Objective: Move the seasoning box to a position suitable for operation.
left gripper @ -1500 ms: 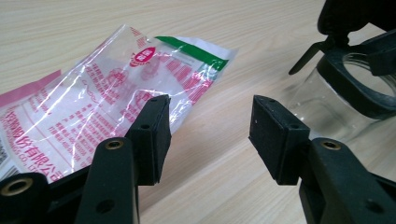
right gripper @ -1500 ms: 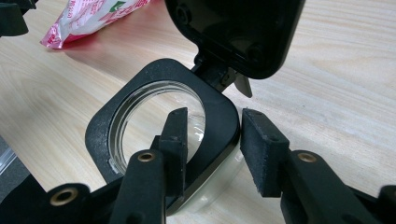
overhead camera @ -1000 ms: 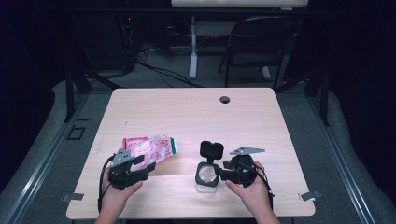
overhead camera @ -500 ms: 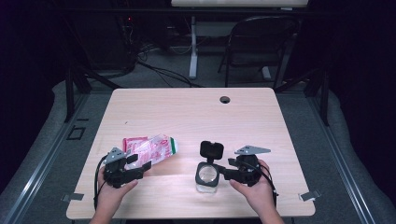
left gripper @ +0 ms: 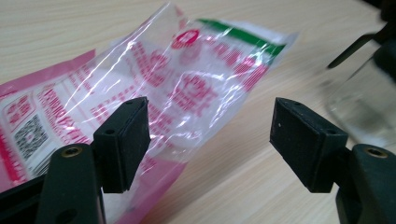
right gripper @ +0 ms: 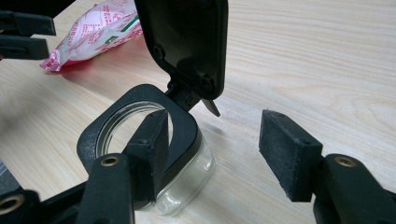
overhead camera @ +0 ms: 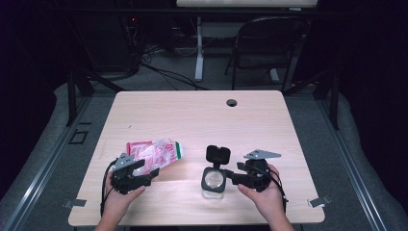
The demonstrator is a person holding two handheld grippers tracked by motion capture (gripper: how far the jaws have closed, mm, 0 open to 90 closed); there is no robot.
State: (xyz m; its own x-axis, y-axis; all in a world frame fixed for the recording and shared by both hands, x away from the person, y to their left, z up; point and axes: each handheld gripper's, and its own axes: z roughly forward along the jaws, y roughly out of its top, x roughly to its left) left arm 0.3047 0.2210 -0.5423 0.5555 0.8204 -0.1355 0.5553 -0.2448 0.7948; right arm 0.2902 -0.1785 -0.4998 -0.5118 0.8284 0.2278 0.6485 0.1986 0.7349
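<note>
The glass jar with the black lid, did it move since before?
No. The glass jar sits at the same spot on the table, the same way in from its front edge. Its lid stands open as before, and the right tongs stay open beside it.

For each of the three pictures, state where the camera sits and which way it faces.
High view: above the person's side, facing forward and down on the table; both hands with left gripper and right gripper.
Left gripper view: on the left gripper, facing the plastic bag.
Right gripper view: on the right gripper, facing the open-lidded glass jar.
Shared: bag and jar appear in all three.
</note>
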